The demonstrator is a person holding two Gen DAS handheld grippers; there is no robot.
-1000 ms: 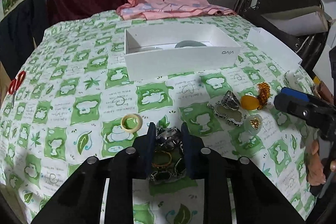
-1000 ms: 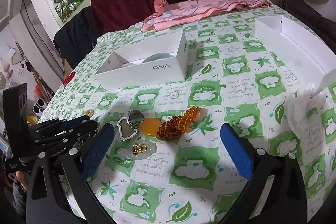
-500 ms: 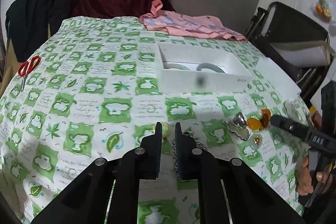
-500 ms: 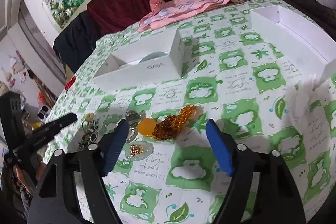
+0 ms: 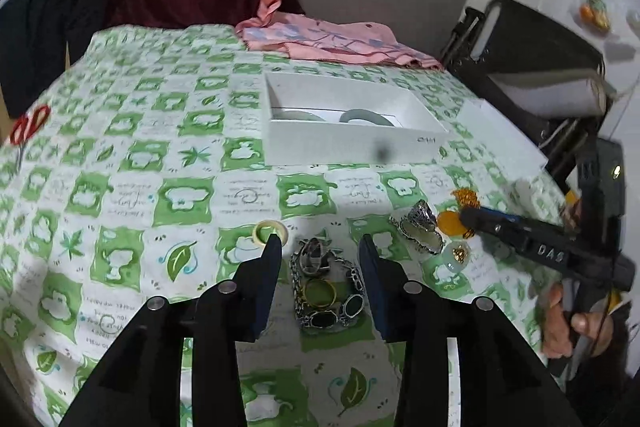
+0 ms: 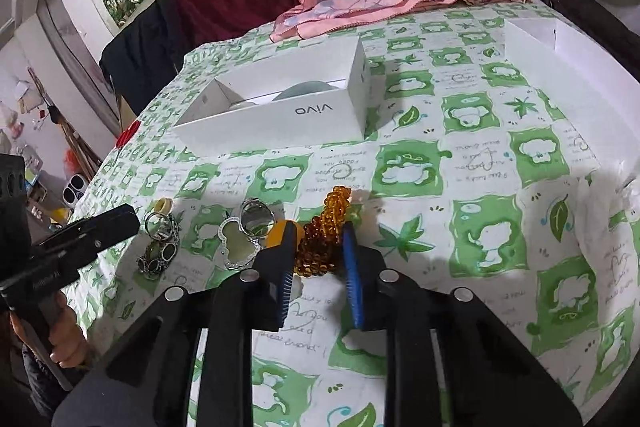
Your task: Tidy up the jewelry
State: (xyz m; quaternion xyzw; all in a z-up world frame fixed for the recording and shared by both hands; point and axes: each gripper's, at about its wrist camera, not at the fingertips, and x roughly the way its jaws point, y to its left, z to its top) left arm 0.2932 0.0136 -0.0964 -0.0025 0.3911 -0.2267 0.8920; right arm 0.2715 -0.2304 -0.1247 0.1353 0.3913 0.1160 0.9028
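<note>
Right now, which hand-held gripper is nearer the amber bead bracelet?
Right. The right hand-held gripper is shut on the amber bead bracelet; the left hand-held gripper stands open over the silver chain pile, well apart.

The near edge of the counter (image 6: pixel 472 131) is crowded: the silver chain bracelet (image 5: pixel 326 287), the cream ring (image 5: pixel 270 231), the silver pendant (image 6: pixel 238 245), the orange stone (image 5: pixel 449 223) and the amber bead bracelet (image 6: pixel 324 235) lie close together, leaving only narrow gaps. The left claw (image 5: pixel 320 255) straddles the chain bracelet; the right claw (image 6: pixel 318 255) blocks the bead bracelet from the near side. The open white box (image 6: pixel 280 115) stands across the middle. Bare cloth lies between the box and the jewelry, and to the left up to the red scissors (image 5: pixel 28 125). The white lid (image 6: pixel 560 59) and pink cloth (image 6: pixel 384 3) occupy the right and far edges.
</note>
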